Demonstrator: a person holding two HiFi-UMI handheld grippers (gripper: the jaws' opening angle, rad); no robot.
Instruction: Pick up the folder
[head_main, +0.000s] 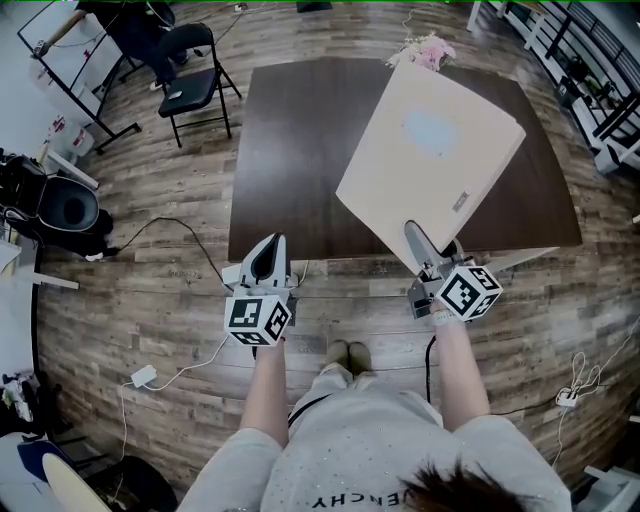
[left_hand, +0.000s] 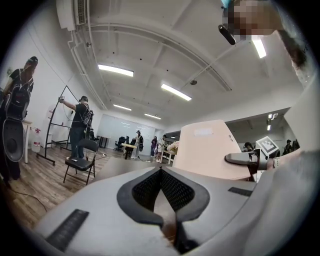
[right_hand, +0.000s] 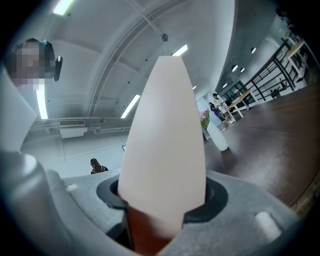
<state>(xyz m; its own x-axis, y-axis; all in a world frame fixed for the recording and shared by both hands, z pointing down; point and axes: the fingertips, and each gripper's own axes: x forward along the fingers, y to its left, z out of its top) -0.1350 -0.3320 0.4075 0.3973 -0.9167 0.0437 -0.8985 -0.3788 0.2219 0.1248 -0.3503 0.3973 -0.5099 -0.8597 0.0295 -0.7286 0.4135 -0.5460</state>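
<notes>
The right gripper (head_main: 424, 246) had its fingers clamped on the near edge of the cream folder (head_main: 430, 150), the sheet filling the gap between them. The folder was held clear of the dark surface (head_main: 300, 150), tilted above its right half, its far corner near a bunch of pink flowers (head_main: 430, 50). The left gripper (head_main: 268, 256) was level by the surface's near edge, fingers (left_hand: 145, 187) together on nothing, well apart from the folder.

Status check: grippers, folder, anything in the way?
Right gripper shut on folder, near corner; left gripper shut, empty. Folder tilted up over table. Flowers at its far corner.
</notes>
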